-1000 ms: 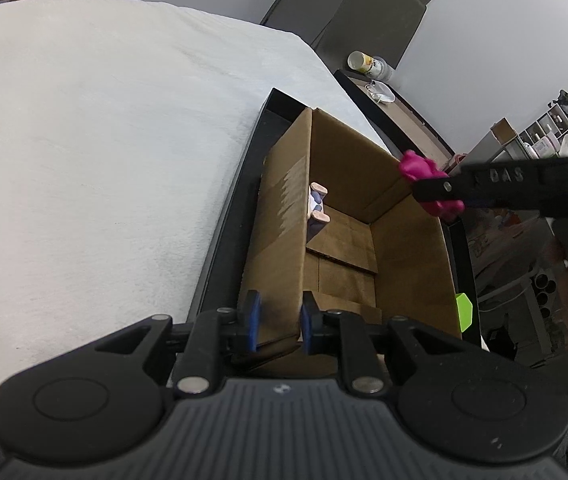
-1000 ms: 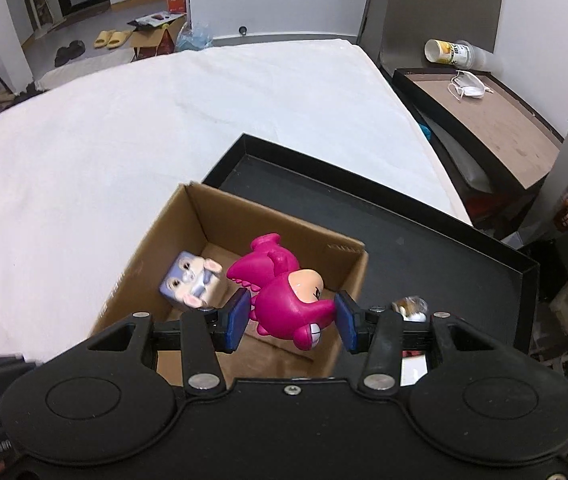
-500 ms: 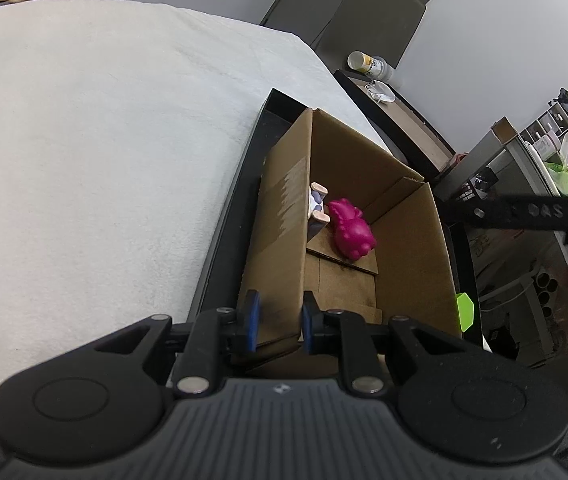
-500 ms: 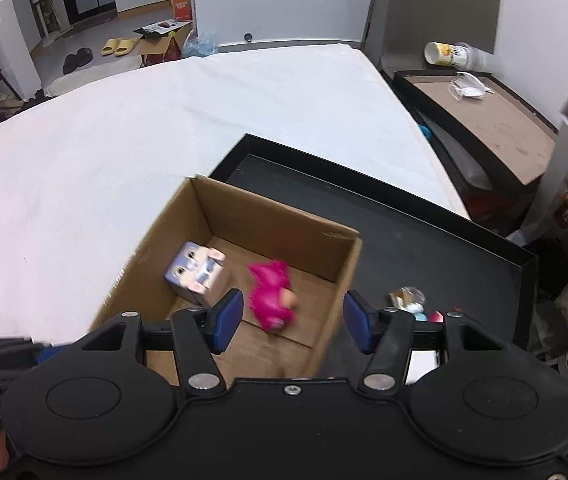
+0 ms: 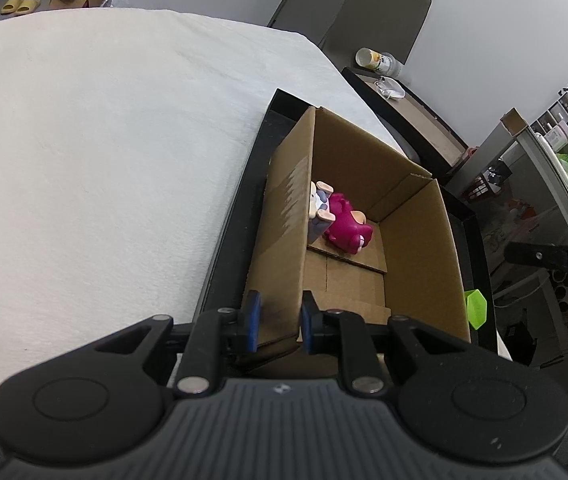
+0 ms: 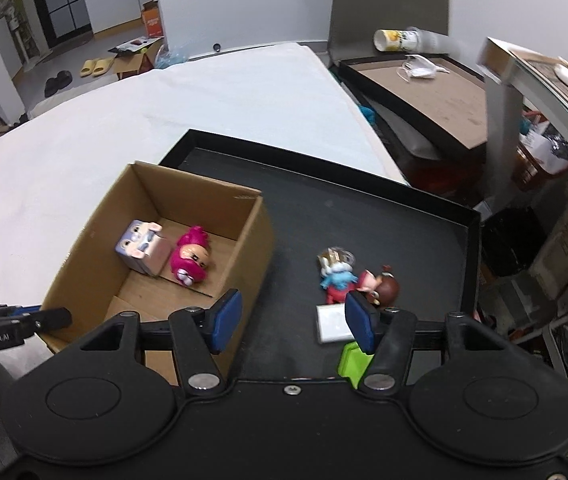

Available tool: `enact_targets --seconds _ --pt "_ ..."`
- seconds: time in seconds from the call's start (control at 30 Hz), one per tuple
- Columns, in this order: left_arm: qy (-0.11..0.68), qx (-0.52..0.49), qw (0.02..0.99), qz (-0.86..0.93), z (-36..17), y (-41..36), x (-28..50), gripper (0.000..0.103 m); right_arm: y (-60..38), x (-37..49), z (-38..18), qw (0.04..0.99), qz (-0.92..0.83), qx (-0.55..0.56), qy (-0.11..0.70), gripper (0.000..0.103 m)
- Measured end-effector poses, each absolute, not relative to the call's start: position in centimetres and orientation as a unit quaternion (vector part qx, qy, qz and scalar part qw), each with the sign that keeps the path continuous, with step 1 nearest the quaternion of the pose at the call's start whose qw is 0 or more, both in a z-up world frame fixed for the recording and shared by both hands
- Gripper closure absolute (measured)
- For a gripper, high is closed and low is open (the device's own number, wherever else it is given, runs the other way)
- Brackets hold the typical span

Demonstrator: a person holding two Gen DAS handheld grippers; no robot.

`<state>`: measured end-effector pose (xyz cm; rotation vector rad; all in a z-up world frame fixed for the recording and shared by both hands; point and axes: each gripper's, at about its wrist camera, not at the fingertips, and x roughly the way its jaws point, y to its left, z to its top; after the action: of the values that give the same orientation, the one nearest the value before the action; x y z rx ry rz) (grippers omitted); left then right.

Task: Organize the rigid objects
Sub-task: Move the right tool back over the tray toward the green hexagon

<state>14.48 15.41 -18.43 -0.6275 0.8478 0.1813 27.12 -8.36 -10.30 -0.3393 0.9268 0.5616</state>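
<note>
A cardboard box [image 6: 95, 248] stands on the left part of a black tray [image 6: 364, 216]. Inside it lie a pink toy figure [image 6: 191, 258] and a lilac cube toy [image 6: 143, 246], touching each other. In the left wrist view the pink figure [image 5: 348, 226] and the cube toy [image 5: 318, 208] rest against the box's left wall. My left gripper [image 5: 279, 316] is shut on the near corner of that wall. My right gripper [image 6: 294, 318] hovers over the tray just right of the box; its jaws are opening with nothing between them.
On the tray right of the box lie a blue figure [image 6: 338, 278], a brown-haired figure [image 6: 382, 286], a white card [image 6: 334, 322] and a green piece [image 6: 354, 360]. A white bed cover [image 6: 123, 120] stretches left and behind. Shelves and clutter stand at the right.
The right gripper let go of the pink figure, which dropped into the box beside the cube toy. That gripper then moved right over the tray and widened. The left gripper kept its hold.
</note>
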Motion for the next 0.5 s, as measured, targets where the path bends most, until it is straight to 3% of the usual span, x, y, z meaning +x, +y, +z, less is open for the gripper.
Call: enact_targets --seconds 0.5 --pt "0.416 -0.267 0.863 0.107 -18.0 14.3 14.9 0.085 -14.6 30.0 -14.7 0.849 0.228 -0.069 0.472 0.038"
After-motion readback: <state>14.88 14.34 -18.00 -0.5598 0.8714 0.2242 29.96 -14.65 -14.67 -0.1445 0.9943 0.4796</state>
